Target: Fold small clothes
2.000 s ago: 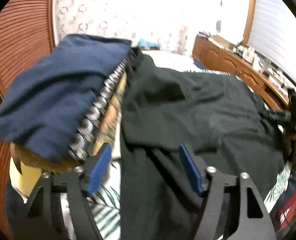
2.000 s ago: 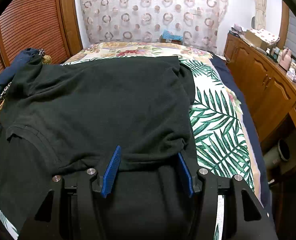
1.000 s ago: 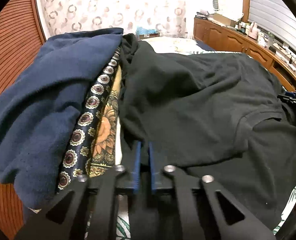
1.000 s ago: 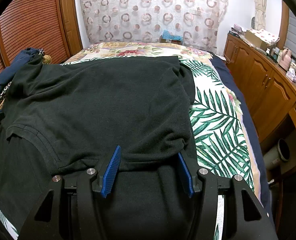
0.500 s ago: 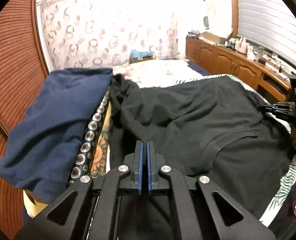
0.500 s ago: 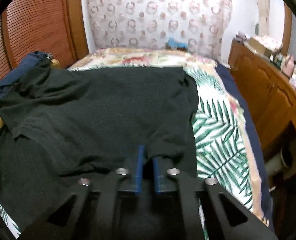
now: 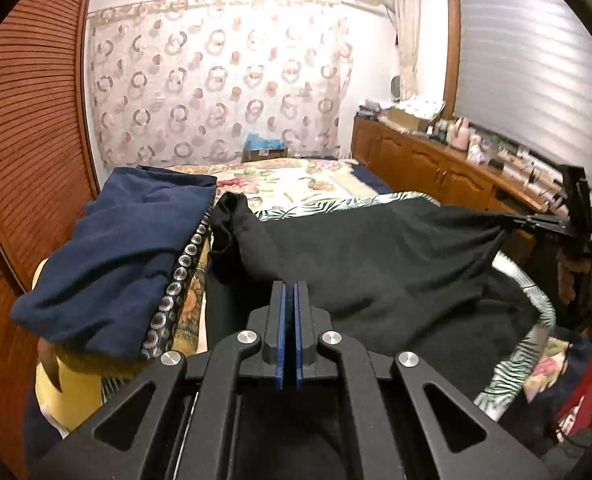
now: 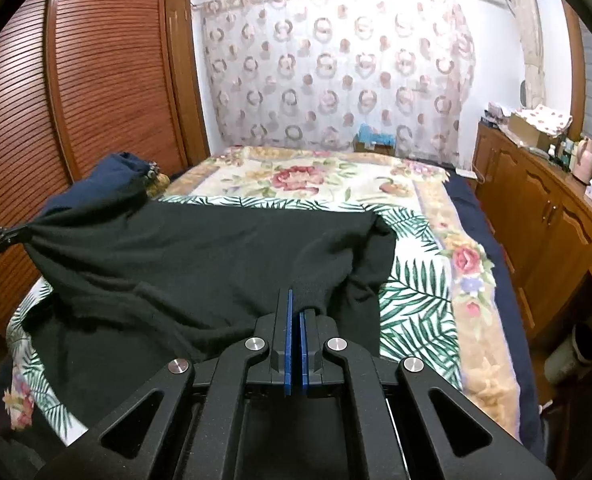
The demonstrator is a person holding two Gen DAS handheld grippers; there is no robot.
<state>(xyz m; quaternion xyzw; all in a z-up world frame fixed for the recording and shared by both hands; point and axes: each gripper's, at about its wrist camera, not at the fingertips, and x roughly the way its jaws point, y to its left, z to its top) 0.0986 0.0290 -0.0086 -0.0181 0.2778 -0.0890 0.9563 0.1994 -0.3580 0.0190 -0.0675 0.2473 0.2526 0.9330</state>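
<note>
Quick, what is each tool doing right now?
Left tool: closed, pinching the black cotton shirt.
Right tool: closed, pinching the same shirt's other side.

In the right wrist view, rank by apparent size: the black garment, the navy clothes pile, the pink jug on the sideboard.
1. black garment, spanning most of the bed's near half.
2. navy clothes pile, partly hidden behind it.
3. pink jug, far off, so its smallness is partly distance.

Bed (image 8: 428, 308) with palm-leaf and floral bedspread. On it: a black garment (image 8: 184, 256) spread across the near half (its near edge raised off the cover), and beside it, at the left edge, a pile of folded clothes (image 7: 128, 248), navy on top.
</note>
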